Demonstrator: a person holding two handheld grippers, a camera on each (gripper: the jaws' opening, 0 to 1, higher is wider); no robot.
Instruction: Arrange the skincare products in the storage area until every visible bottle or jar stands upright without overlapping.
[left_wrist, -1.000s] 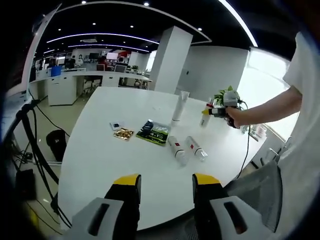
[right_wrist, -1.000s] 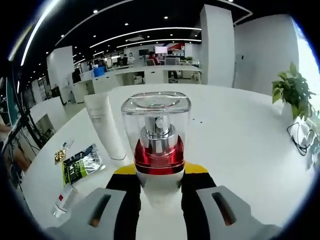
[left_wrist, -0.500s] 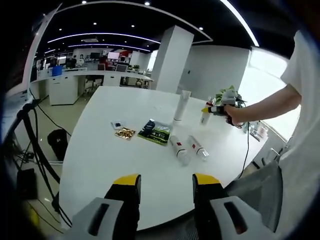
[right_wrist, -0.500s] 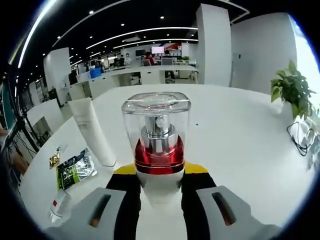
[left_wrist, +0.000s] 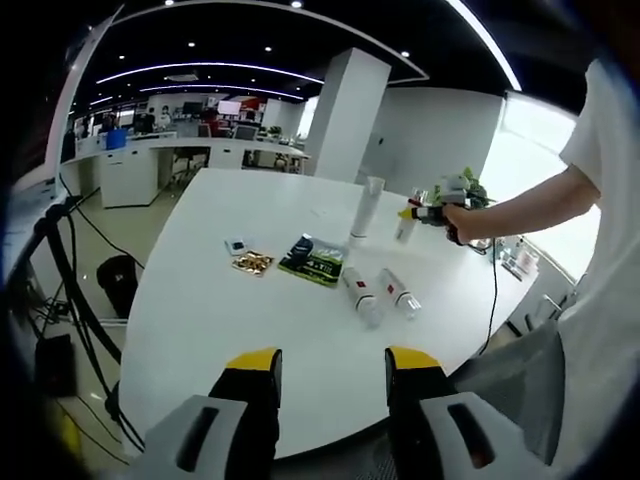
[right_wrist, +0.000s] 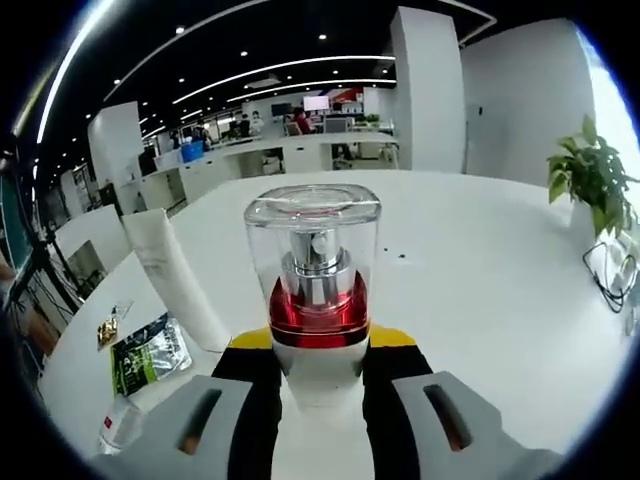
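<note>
My right gripper (right_wrist: 317, 362) is shut on a pump bottle (right_wrist: 315, 290) with a clear cap and red collar, held upright over the white table (right_wrist: 480, 290). In the left gripper view that right gripper (left_wrist: 424, 214) holds the pump bottle (left_wrist: 405, 227) just right of a white tube (left_wrist: 368, 208) standing upright at the far side. Two small bottles (left_wrist: 358, 296) (left_wrist: 399, 293) with red labels lie flat near the table's middle. The white tube (right_wrist: 172, 278) stands left of the held bottle. My left gripper (left_wrist: 331, 368) is open above the table's near edge, holding nothing.
A green sachet (left_wrist: 312, 259), a gold packet (left_wrist: 250, 263) and a small card (left_wrist: 236, 246) lie left of the fallen bottles. A potted plant (right_wrist: 592, 185) and cables (right_wrist: 608, 275) sit at the right edge. A person's arm (left_wrist: 530, 212) reaches across. Office desks stand behind.
The right gripper has carried the pump bottle a little further away, closer to the standing tube. The left gripper stays open and nearly still.
</note>
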